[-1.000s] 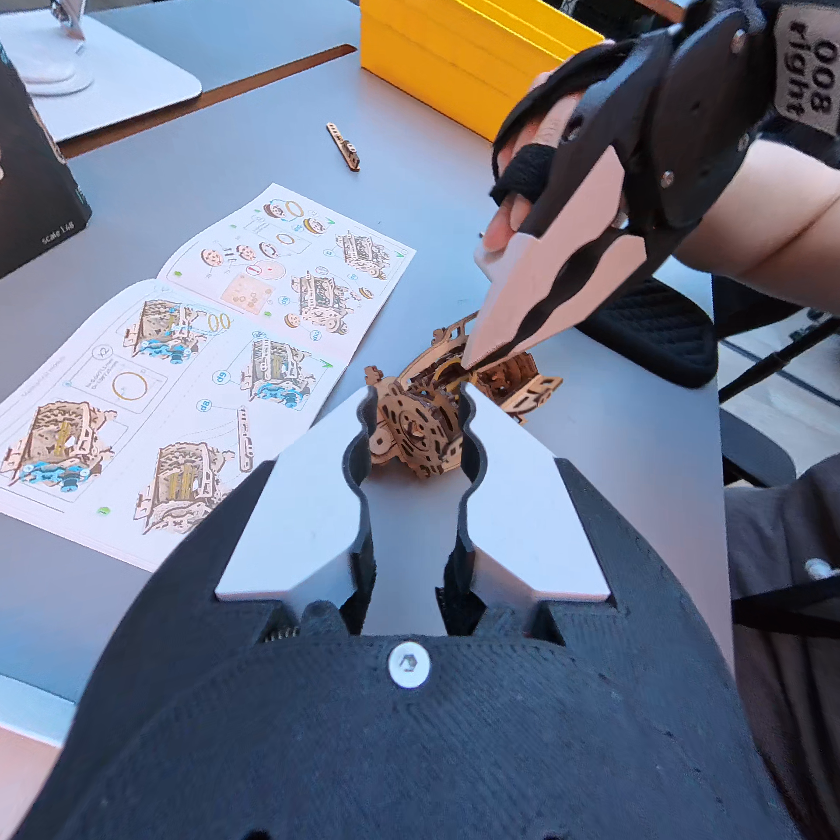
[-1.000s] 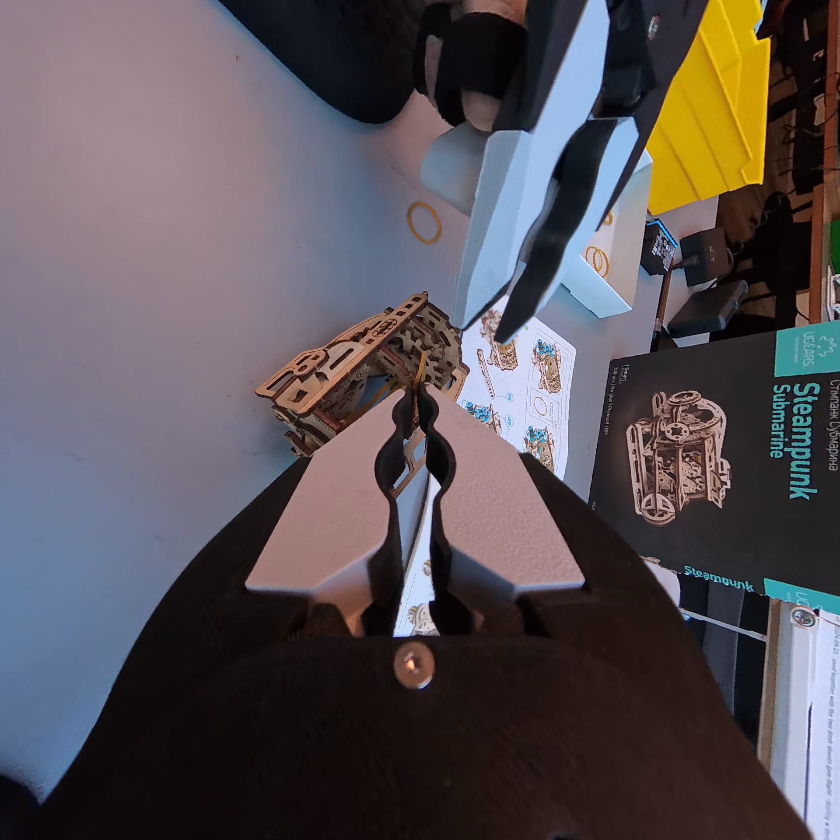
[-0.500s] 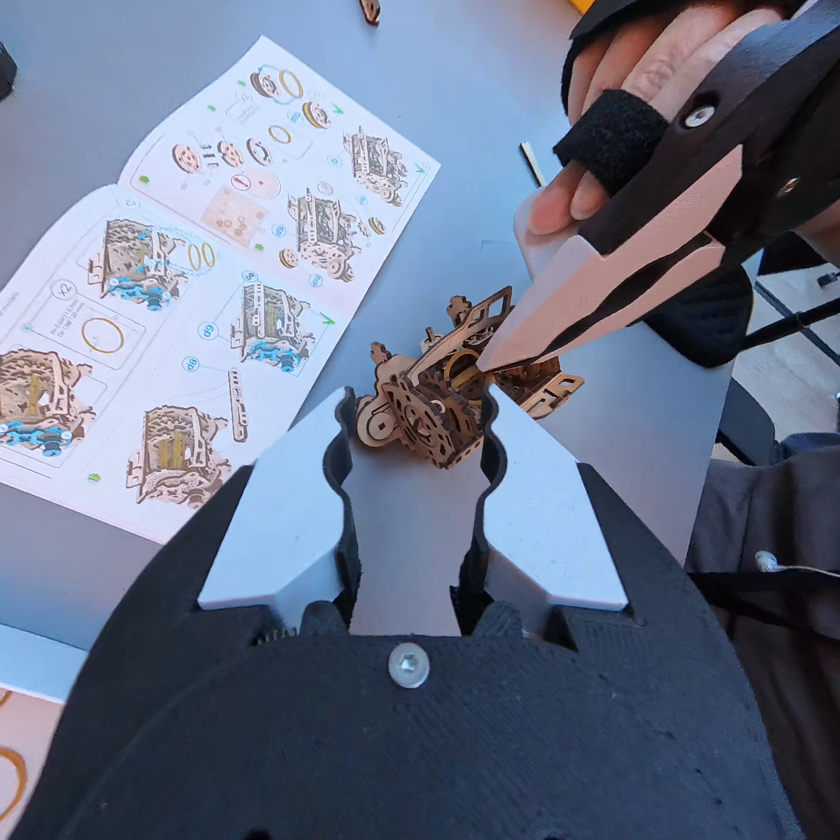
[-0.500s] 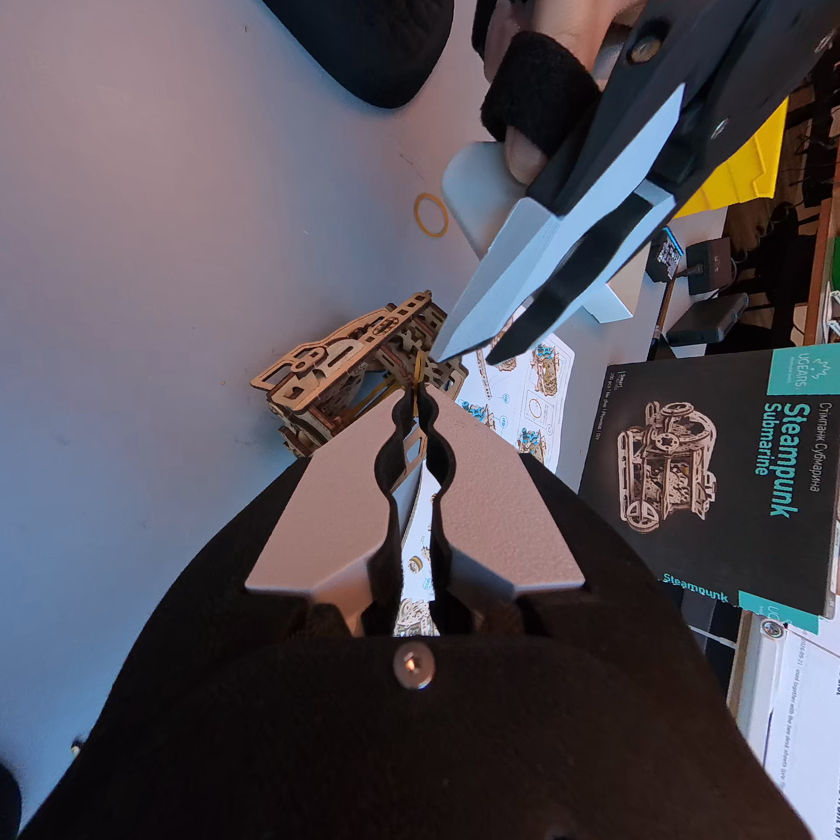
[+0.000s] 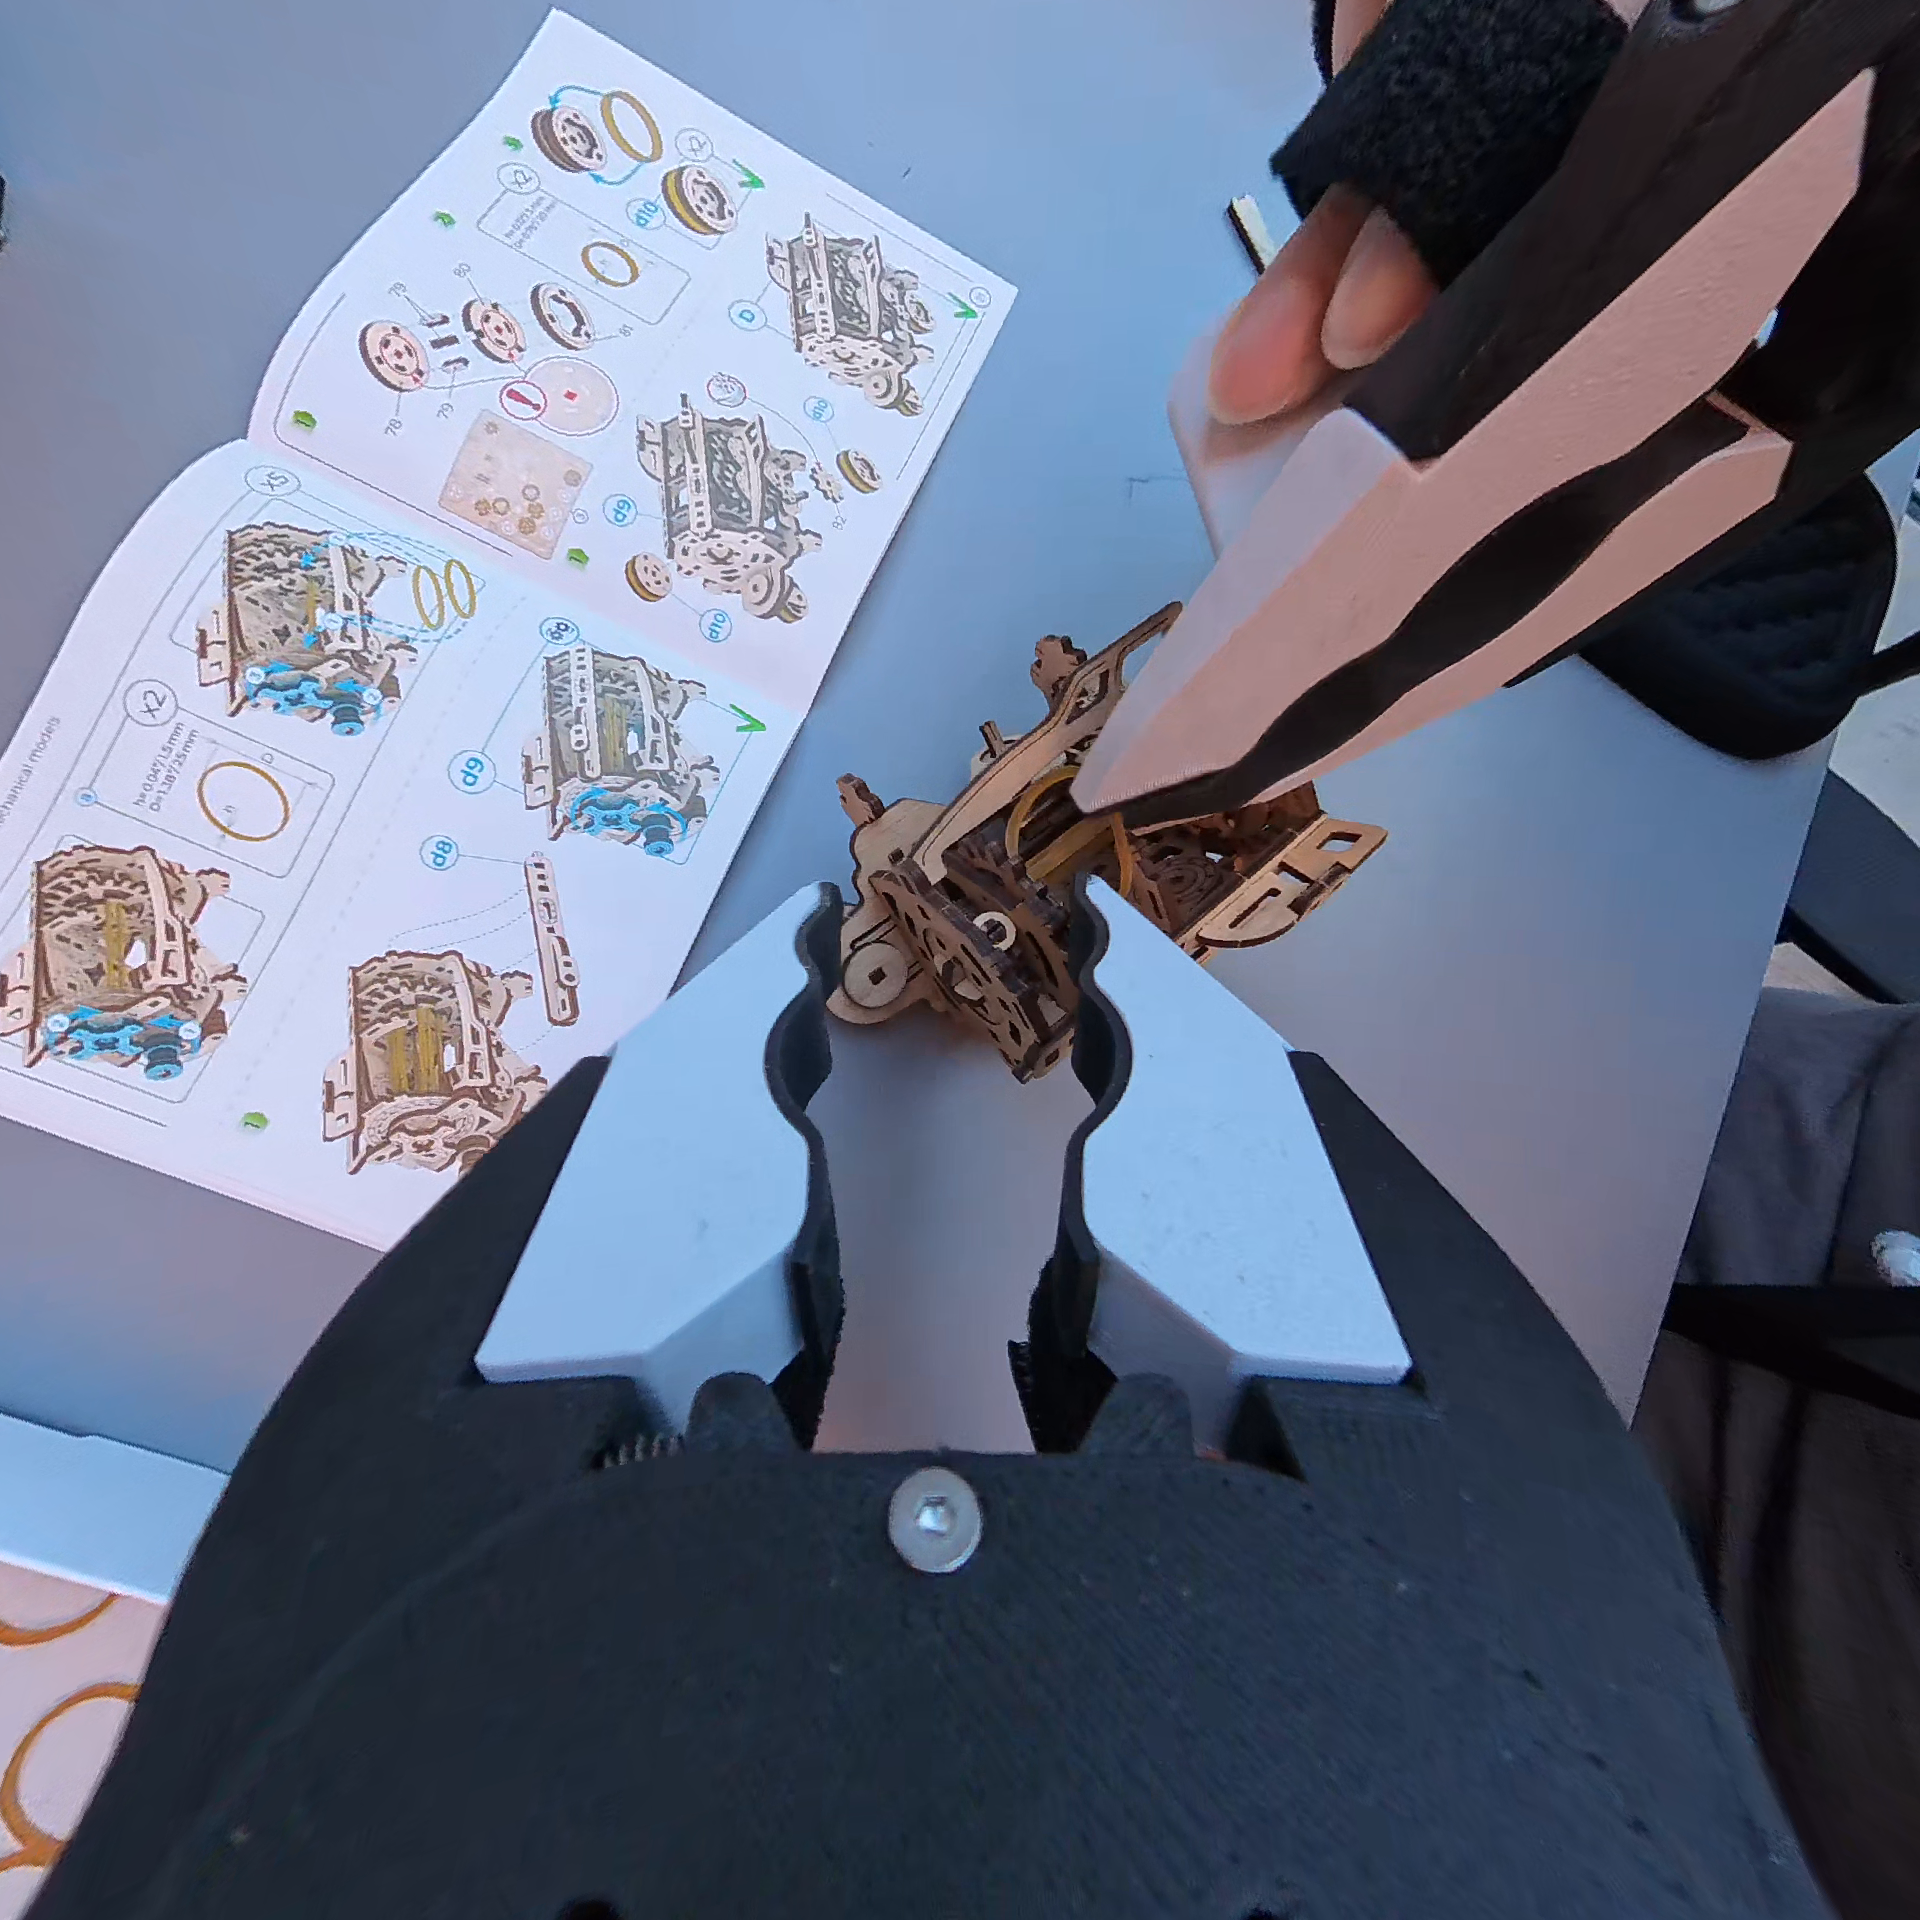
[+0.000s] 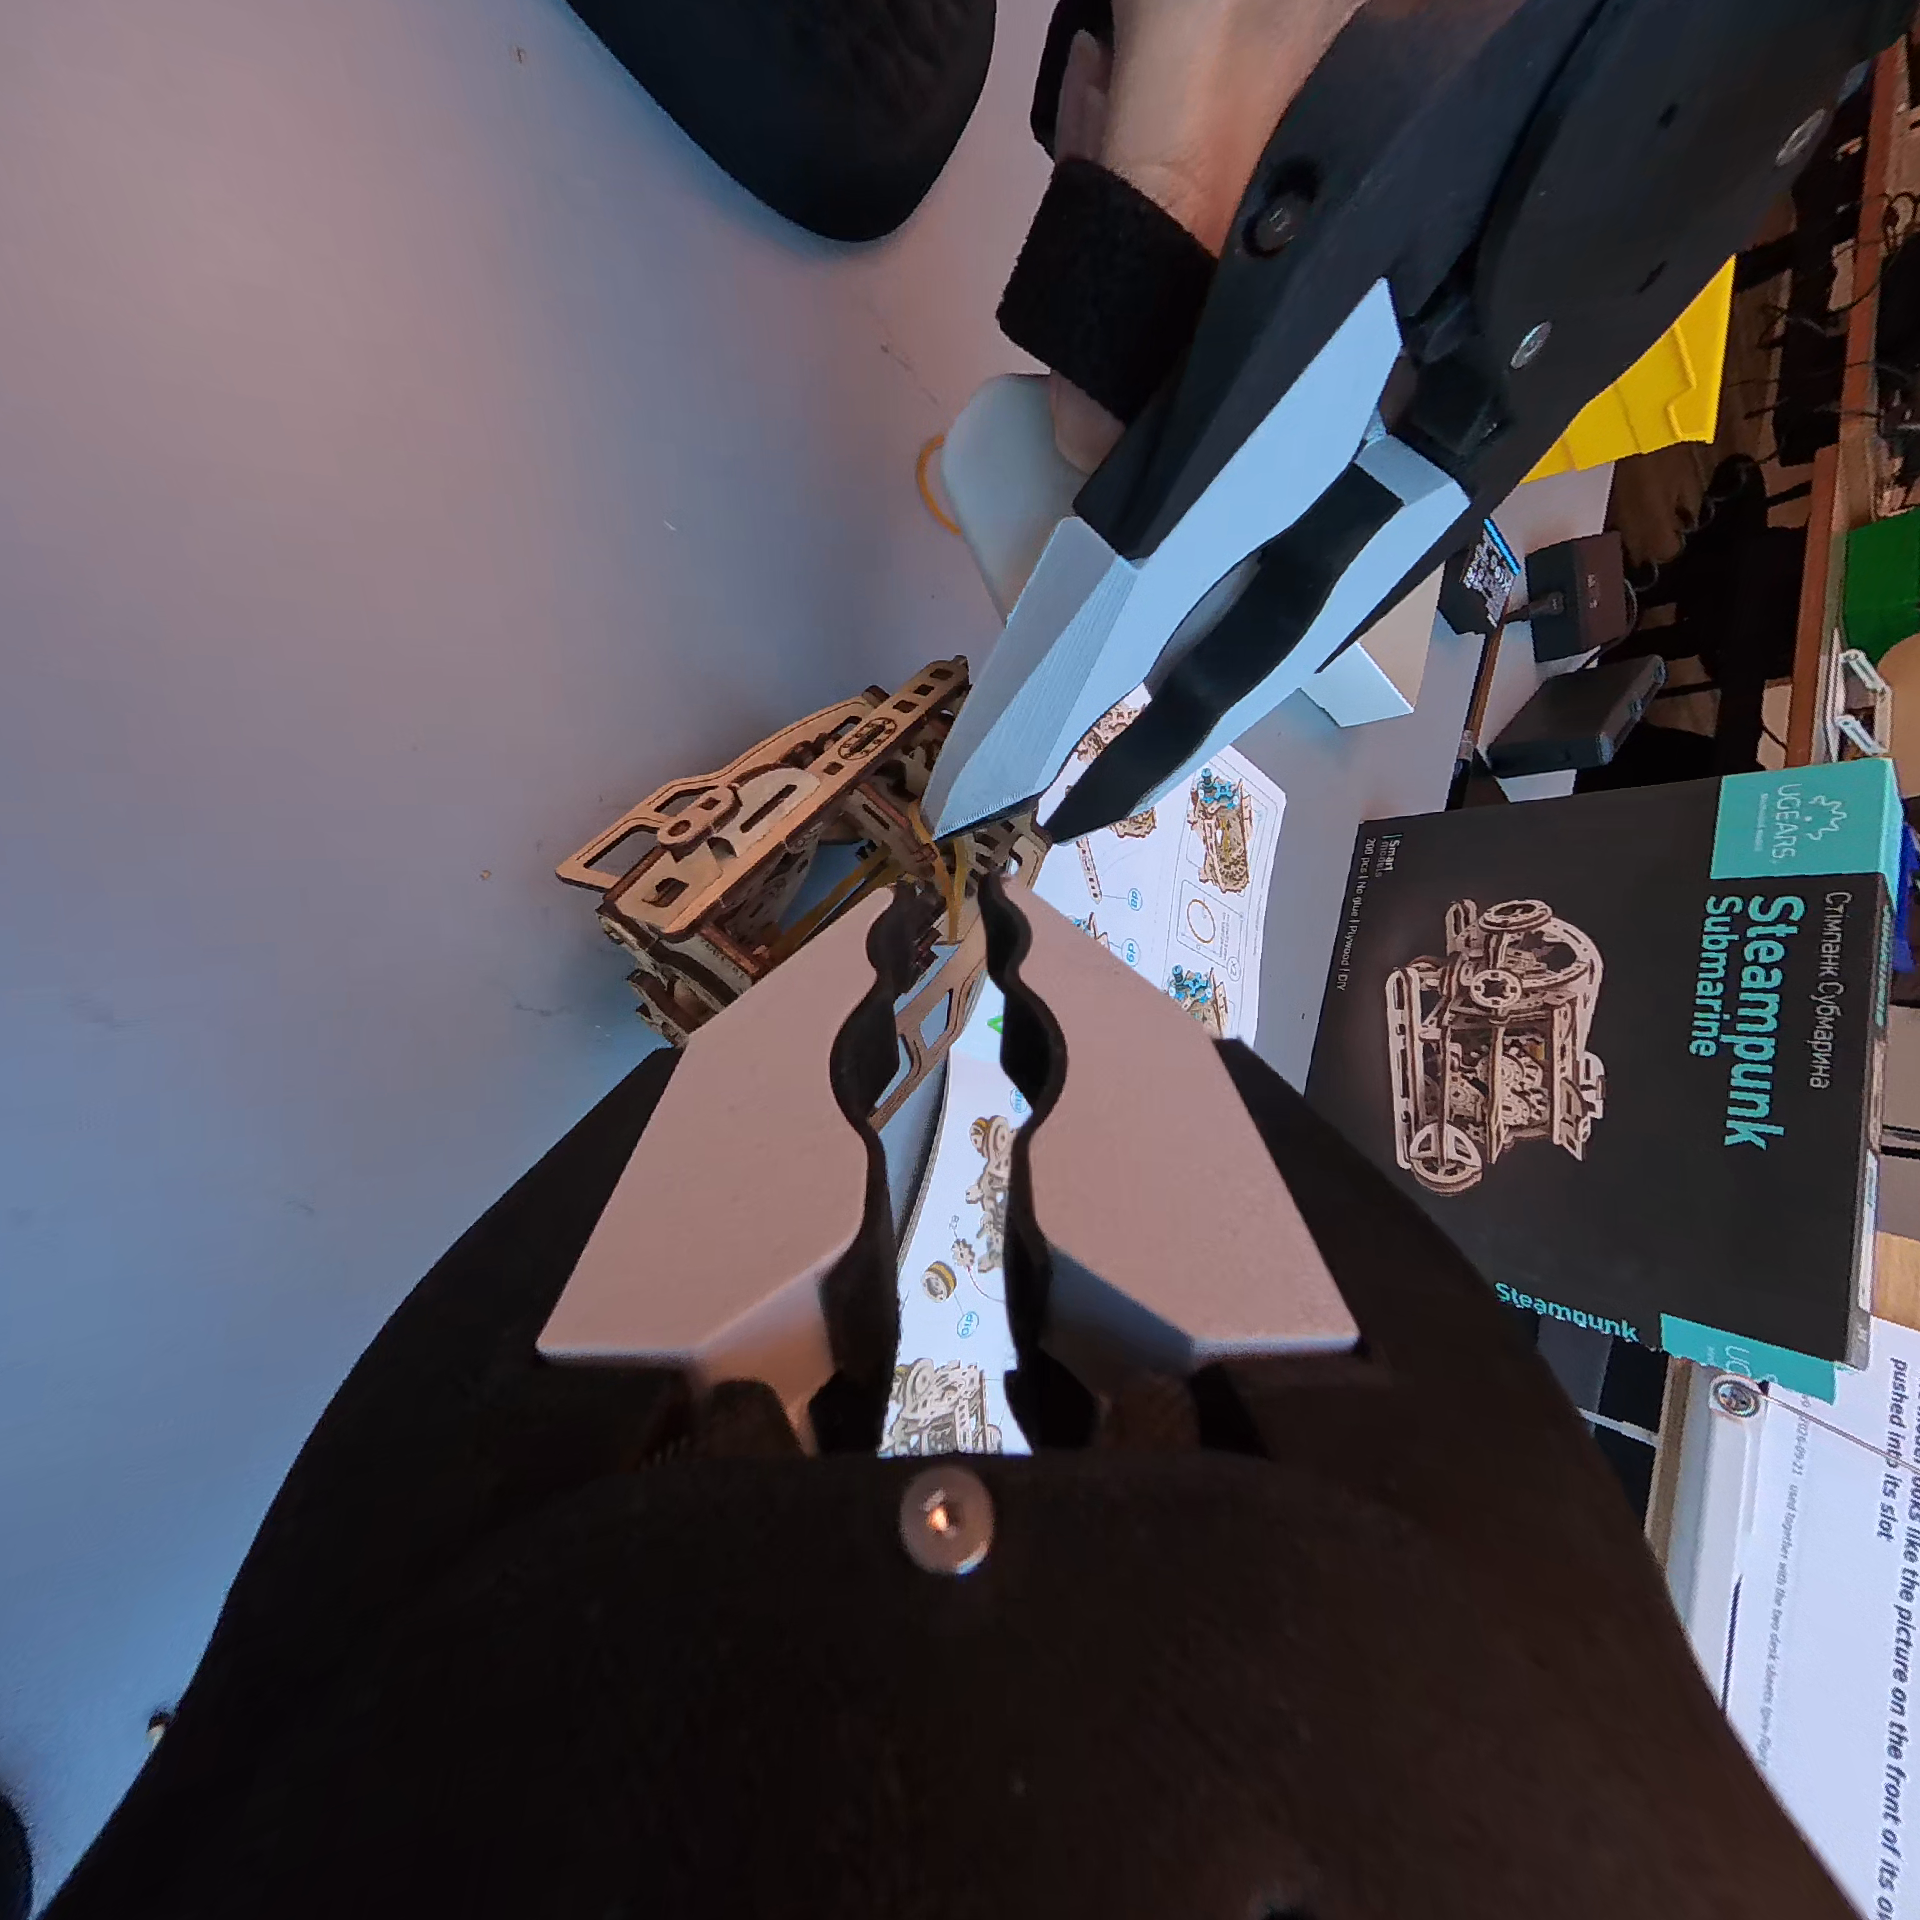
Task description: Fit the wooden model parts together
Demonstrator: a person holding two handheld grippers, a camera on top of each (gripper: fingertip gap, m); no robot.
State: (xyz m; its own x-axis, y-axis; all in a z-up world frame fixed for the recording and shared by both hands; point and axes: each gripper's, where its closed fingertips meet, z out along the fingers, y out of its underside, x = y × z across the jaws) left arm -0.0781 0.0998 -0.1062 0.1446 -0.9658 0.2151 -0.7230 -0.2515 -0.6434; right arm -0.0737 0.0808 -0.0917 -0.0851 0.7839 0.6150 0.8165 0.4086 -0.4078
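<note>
Two grippers met at the brown laser-cut wooden model point(image 5: 1049, 894) near the grey table's edge point(image 5: 1704, 1122): your left gripper point(image 5: 951, 914) stood spread around it, your right gripper point(image 6: 940, 904) pinched its yellow rubber band point(image 6: 951, 878); open tabletop lay beyond.

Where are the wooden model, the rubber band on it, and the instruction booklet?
wooden model point(image 5: 966, 935), left wrist view, on its dark gear-side face.
rubber band point(image 5: 1070, 847), left wrist view, on the yellow loop under the right gripper point(image 5: 1101, 805) tips.
instruction booklet point(image 5: 416, 644), left wrist view, on the open page.
</note>
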